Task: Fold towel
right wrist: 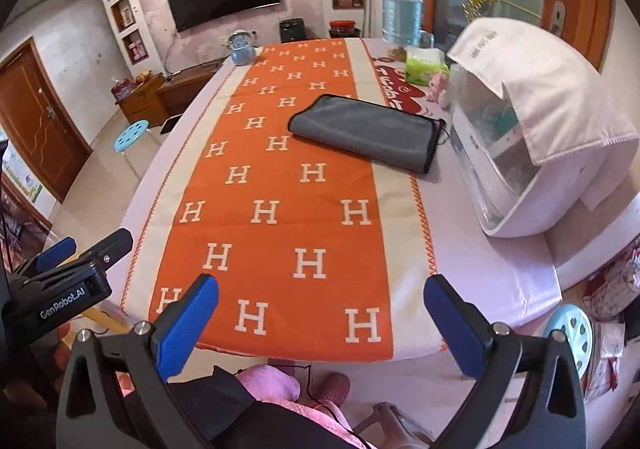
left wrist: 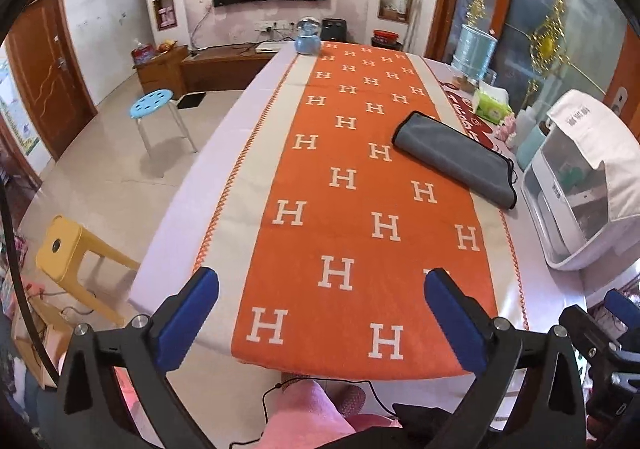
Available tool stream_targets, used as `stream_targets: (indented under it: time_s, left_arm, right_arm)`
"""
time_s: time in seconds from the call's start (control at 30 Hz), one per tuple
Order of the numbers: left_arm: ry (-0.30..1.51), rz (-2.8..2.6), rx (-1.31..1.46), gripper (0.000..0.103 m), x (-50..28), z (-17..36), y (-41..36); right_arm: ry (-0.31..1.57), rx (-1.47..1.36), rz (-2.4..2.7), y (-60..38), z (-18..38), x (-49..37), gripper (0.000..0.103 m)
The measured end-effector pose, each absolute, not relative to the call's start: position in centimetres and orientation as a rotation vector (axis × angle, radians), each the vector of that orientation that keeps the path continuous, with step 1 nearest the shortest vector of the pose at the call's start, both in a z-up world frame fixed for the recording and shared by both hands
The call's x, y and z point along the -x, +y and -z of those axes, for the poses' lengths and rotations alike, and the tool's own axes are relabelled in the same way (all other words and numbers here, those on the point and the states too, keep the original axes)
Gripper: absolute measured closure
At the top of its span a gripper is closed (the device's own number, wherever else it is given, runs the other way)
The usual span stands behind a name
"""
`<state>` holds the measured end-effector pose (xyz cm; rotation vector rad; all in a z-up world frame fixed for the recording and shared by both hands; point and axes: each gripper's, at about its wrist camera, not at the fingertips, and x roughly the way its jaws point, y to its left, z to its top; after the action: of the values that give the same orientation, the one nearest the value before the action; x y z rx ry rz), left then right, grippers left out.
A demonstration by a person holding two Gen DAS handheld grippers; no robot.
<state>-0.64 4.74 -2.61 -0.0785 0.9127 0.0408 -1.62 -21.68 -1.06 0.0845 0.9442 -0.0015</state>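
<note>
The grey towel [right wrist: 366,131] lies folded on the orange runner [right wrist: 276,209] of the table [right wrist: 500,269]. The left claw [left wrist: 320,285] and the right claw [right wrist: 320,289] are both wide open, holding nothing, near the table's front edge.

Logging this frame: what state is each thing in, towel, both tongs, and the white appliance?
Towel: folded flat, lying on the orange runner, untouched.
Left tongs: open, empty, at the table's near edge.
Right tongs: open, empty, at the near edge.
White appliance: lid shut, cloth draped over its top.
</note>
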Motion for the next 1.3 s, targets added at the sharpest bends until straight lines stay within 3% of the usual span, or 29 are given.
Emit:
stream_targets:
  time_s: [1.3]
  left_arm:
    - [0.81,-0.053,-0.022,0.001,2.0,1.4,1.0]
  right_arm:
    - [0.93,-0.072,-0.016,-22.5,1.5,1.9,0.0]
